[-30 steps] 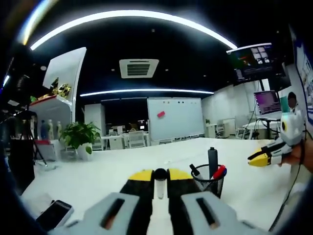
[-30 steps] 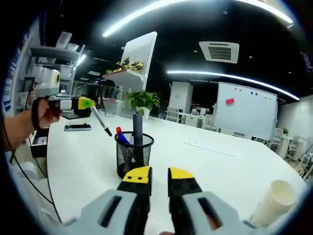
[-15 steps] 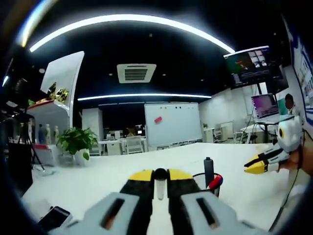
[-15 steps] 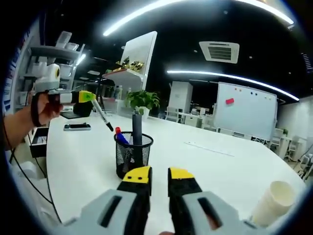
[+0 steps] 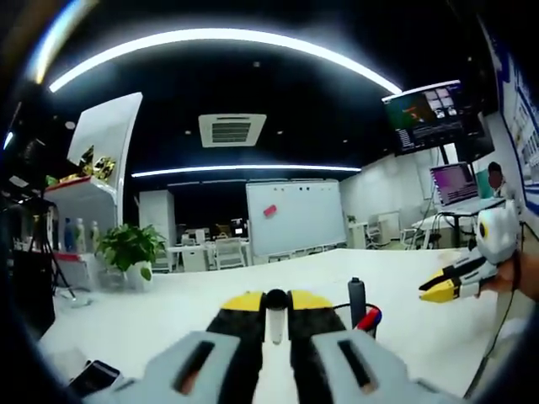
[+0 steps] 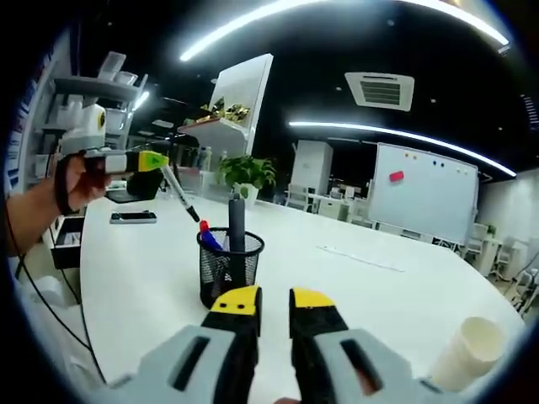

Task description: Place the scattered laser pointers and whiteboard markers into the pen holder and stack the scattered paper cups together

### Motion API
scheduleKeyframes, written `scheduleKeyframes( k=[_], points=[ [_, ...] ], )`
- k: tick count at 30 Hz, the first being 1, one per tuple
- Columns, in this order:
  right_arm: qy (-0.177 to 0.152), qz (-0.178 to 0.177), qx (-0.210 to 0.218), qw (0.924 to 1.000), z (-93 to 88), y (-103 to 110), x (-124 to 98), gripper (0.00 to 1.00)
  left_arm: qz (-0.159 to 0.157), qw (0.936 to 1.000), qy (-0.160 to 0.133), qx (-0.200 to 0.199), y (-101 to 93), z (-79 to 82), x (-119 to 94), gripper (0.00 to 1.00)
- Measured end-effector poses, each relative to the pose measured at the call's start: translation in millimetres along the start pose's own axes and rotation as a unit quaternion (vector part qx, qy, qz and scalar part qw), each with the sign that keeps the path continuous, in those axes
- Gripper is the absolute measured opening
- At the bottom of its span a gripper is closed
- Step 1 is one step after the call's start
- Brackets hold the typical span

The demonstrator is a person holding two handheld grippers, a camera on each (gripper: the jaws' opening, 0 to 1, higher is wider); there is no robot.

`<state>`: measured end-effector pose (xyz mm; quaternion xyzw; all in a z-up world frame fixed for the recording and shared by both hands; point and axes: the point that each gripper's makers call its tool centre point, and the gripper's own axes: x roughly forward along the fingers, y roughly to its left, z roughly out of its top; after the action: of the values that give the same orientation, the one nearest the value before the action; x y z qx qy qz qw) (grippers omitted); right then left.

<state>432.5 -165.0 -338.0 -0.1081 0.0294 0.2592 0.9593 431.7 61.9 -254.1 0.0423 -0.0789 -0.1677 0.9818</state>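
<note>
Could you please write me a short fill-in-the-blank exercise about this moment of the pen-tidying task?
1. The left gripper holds a marker above the ____ pen holder.
2. The paper cup stands on the ____ table.
3. The right gripper has its jaws ____.

Missing words: mesh; white; shut

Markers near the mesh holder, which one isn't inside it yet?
The black-tipped marker gripped by the left tool, slanting above the pen holder. The red and blue ones already stand inside.
</note>
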Motion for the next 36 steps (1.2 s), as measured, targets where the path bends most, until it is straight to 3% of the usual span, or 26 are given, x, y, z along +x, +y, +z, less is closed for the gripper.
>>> scheduleKeyframes(
  k=[26, 36],
  points=[
    [0.007, 0.006, -0.001, 1.0000, -4.3, 5, 2, 0.14, -0.007, 0.9997, -0.021, 0.002, -6.9, 17.2, 2, 0.11],
    [0.011, 0.008, -0.001, 0.9999, -7.8, 8, 4, 0.14, -0.023, 0.9992, -0.034, 0.001, -18.0, 27.5, 5, 0.11]
  ],
)
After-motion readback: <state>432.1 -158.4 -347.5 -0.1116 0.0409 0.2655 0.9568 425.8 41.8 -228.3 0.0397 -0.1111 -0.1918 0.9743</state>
